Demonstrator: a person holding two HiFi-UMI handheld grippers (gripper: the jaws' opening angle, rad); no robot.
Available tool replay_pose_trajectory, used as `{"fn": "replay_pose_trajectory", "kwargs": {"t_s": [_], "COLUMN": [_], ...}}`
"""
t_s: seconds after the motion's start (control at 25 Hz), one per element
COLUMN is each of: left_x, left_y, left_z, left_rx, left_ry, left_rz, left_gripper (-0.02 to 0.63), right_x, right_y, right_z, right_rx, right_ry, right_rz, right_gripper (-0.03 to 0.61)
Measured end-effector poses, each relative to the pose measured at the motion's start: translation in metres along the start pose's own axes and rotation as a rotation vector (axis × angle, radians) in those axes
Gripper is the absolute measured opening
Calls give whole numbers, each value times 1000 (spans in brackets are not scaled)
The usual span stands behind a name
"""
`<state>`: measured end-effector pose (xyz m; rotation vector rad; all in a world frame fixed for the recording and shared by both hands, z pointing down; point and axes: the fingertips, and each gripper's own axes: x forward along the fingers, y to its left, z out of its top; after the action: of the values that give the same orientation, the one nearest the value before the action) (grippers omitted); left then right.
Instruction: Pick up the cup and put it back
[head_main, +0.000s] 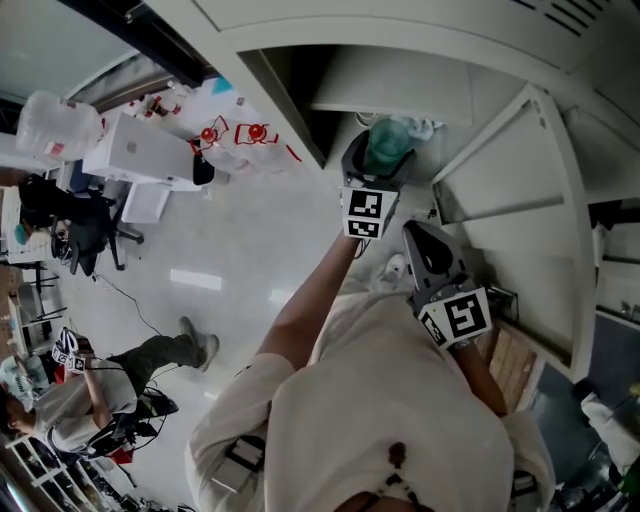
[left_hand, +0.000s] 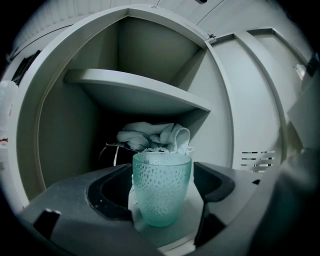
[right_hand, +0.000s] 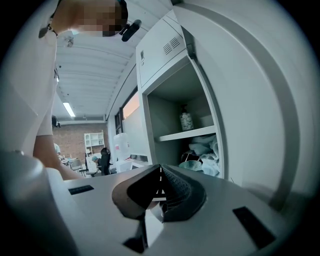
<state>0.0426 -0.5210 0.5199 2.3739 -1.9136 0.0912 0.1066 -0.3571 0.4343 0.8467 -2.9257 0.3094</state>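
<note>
Left gripper (left_hand: 162, 181) clamps the cup (left_hand: 161, 195), cloths (left_hand: 150, 136) just behind. Right gripper (right_hand: 159, 192) has its jaws together; only its view shows a jar (right_hand: 186, 120).

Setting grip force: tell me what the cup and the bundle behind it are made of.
The cup: translucent pale green, dimpled wall; glass or hard plastic, cannot tell which. The bundle: white cloth, matte, by its soft folds.

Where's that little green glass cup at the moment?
In the left gripper view, the cup sits gripped between the left gripper's jaws, at the open cabinet's lower compartment, under the shelf and in front of a bundle of white cloth.
</note>
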Motion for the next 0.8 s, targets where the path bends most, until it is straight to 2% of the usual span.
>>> {"fn": "replay_pose_trajectory", "kwargs": {"t_s": [0.08,0.28,0.44,0.64,0.8], "left_x": [0,-9,-30,-68,-103], "left_y": [1,-4,5,11,12], "left_z": [0,0,1,18,38], "left_rx": [1,-4,-20,-53,-36], "left_ry": [2,10,6,-40,-67], "left_rz": [1,-24,21,71,94], "left_gripper": [357,351,351,351,351], "right_x": [0,-2,1,1,2], "right_y": [1,3,5,7,14], "right_z": [0,0,-3,-11,-14], "right_rx": [-3,-4,4,25,25], "right_ry": [2,5,5,13,10], "right_rz": [14,46,89,128,157], "right_gripper": [26,26,26,26,26]}}
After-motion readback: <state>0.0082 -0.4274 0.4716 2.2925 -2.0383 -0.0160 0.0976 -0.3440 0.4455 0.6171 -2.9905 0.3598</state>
